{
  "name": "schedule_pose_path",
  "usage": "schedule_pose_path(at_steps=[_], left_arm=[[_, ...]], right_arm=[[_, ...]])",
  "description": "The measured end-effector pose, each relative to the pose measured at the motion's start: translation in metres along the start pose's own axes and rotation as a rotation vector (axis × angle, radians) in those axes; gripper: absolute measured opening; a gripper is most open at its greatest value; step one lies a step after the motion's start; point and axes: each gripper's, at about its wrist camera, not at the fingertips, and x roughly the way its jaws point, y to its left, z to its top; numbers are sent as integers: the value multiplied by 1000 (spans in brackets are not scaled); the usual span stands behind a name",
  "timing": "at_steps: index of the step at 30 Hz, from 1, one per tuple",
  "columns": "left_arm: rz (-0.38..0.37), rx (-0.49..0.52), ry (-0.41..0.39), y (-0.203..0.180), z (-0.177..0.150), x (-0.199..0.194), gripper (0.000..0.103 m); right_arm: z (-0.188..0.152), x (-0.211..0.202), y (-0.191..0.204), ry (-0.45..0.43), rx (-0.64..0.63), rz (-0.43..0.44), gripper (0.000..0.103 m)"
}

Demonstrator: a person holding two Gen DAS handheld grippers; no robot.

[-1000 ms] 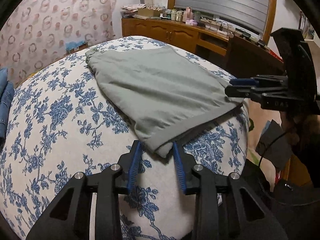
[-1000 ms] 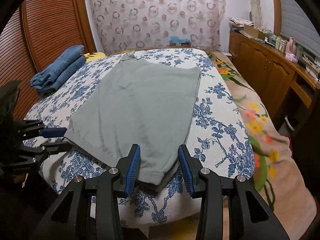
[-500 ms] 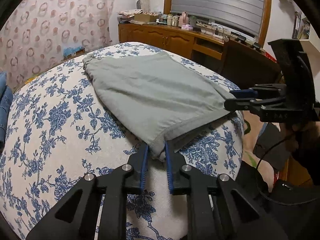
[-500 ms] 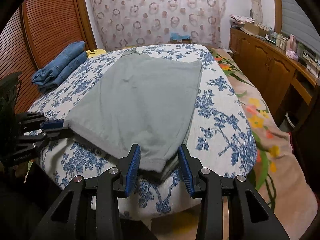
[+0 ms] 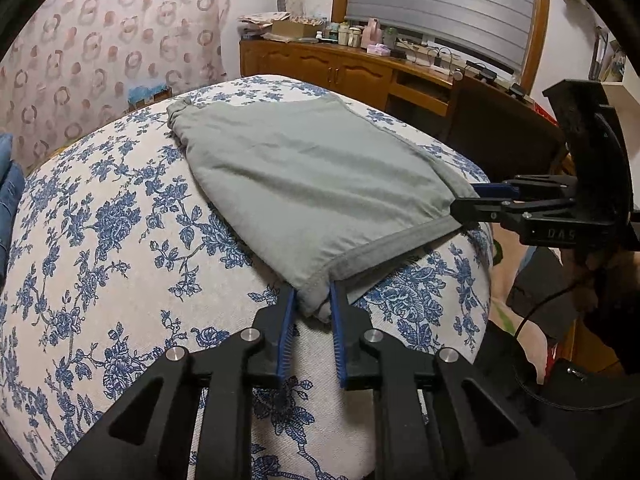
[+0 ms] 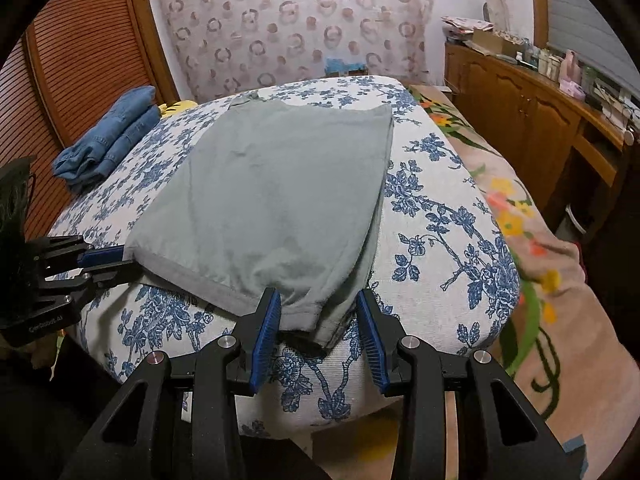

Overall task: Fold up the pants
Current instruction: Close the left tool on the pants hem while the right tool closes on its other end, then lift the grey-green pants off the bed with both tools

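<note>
Grey-green pants (image 5: 312, 176) lie flat on the floral bed cover (image 5: 100, 264), folded lengthwise. My left gripper (image 5: 314, 304) is shut on the near hem corner of the pants. It shows at the left of the right wrist view (image 6: 116, 260), pinching that corner. My right gripper (image 6: 320, 312) is open, its blue pads on either side of the other hem corner (image 6: 308, 312) at the bed's edge. It appears at the right of the left wrist view (image 5: 468, 200), at the hem.
Folded blue jeans (image 6: 108, 136) sit at the bed's far left. A wooden sideboard (image 5: 360, 72) with clutter stands beyond the bed. A floral blanket (image 6: 532, 248) hangs down the bed's right side. A louvred wooden door (image 6: 60, 60) is on the left.
My left gripper has closed on the hem corner and lifted it slightly. My right gripper has moved in so its open pads straddle the other corner.
</note>
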Motion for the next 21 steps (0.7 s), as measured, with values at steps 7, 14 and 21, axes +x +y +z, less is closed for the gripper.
schedule_pose_path(at_steps=[7, 14, 21], left_arm=[[-5, -6, -8, 0, 0, -1, 14], [2, -9, -98, -2, 16, -31, 12], [31, -26, -252, 9, 47, -93, 11]], right_arm=[[-1, 0, 2, 5, -1, 61, 14], [13, -26, 3, -97, -41, 79, 12], [45, -65, 19, -213, -121, 112, 11]])
